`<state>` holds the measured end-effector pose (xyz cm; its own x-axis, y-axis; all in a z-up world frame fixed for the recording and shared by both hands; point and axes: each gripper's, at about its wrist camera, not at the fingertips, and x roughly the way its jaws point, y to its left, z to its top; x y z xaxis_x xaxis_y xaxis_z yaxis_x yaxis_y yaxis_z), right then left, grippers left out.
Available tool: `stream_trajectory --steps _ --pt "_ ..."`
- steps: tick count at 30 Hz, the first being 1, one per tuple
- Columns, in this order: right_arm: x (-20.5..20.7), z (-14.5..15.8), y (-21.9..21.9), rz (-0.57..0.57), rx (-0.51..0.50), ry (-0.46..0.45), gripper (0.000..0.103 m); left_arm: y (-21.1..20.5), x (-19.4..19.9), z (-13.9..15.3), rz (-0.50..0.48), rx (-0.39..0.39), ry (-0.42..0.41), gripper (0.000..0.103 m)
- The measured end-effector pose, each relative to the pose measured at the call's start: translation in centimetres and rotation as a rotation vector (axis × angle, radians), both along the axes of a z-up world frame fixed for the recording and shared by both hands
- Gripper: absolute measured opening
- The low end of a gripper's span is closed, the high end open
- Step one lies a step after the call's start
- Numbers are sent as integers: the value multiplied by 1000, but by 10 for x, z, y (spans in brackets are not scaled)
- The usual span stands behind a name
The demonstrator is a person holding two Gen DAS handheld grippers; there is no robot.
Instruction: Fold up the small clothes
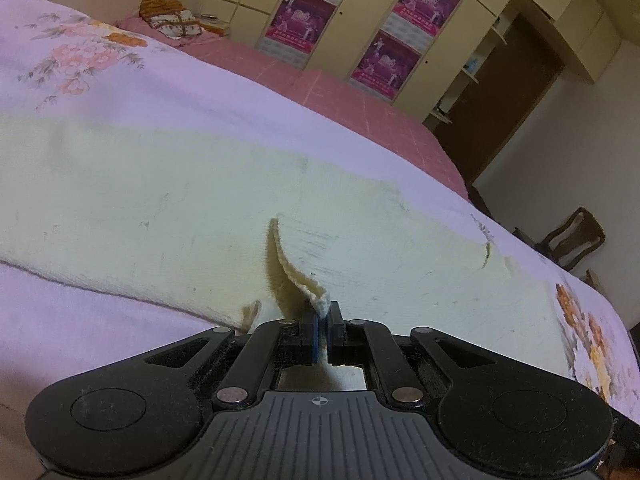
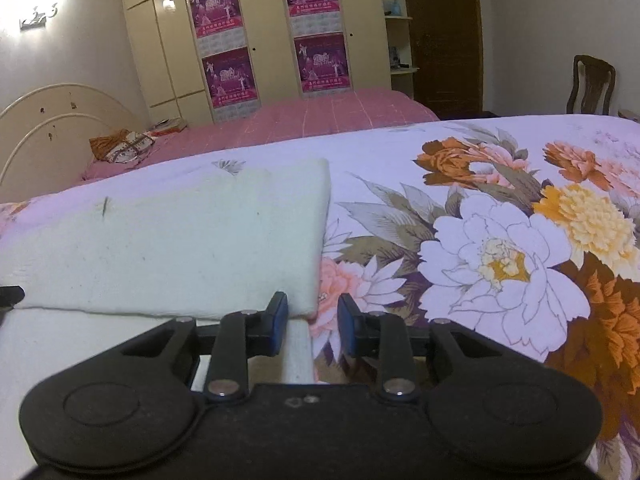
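Note:
A cream knitted garment (image 1: 168,208) lies spread on a lilac floral bedspread (image 1: 120,80). My left gripper (image 1: 323,312) is shut on a lifted edge of the garment, which rises in a small fold from the near hem. In the right wrist view the same garment (image 2: 192,248) lies folded with its right edge straight. My right gripper (image 2: 313,312) is open, its fingers on either side of the garment's near right corner, just above the bedspread (image 2: 500,240).
A second bed with a pink cover (image 2: 320,116) stands behind, with a cushion (image 2: 120,146) near its headboard. Cream wardrobes with purple posters (image 2: 228,72) line the far wall. A wooden chair (image 2: 590,84) stands at the right, beside a dark door (image 2: 444,32).

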<state>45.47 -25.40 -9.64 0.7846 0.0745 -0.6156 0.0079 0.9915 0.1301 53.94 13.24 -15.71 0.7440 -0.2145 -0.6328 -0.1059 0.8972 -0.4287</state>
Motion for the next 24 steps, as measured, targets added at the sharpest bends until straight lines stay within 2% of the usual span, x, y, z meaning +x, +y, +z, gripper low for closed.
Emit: stream_trajectory --steps 2,5,6,8,9,11,12,13,17,18,19,20,21,22,24 --pt "0 -1 0 1 1 1 28 2 -4 6 30 24 6 6" --pt "-2 5 -2 1 -2 -9 29 10 -25 26 182 195 -57 12" --pt "-4 10 -5 -5 9 -33 29 14 -29 30 194 199 -78 17" --pt "-2 18 -10 -10 15 -79 30 9 -22 34 114 166 -89 20" --pt "5 19 -11 -12 16 -82 30 -2 -15 34 67 188 -84 24" --pt "27 19 -8 -11 23 -73 26 -31 0 33 -11 252 -79 41" --pt "37 20 -7 -9 24 -83 25 -44 6 31 -24 291 -93 55" --pt "47 22 -4 -5 21 -101 24 -57 12 29 -25 338 -107 60" --pt "93 16 7 48 0 -103 19 -79 36 6 -73 405 -85 60" --pt "102 10 9 54 -29 -83 18 -80 35 3 -84 433 -107 61" --pt "113 0 8 34 -77 -26 13 -78 35 3 -87 429 -115 61" --pt "116 -5 2 23 -76 -25 10 -74 34 5 -79 411 -111 61" --pt "117 -6 -4 6 -63 -25 10 -73 33 6 -74 410 -111 61" --pt "117 -4 -7 -37 -84 -7 18 -72 31 6 -73 406 -119 61" --pt "107 2 -10 -41 -57 -22 22 -74 29 6 -72 416 -126 62"
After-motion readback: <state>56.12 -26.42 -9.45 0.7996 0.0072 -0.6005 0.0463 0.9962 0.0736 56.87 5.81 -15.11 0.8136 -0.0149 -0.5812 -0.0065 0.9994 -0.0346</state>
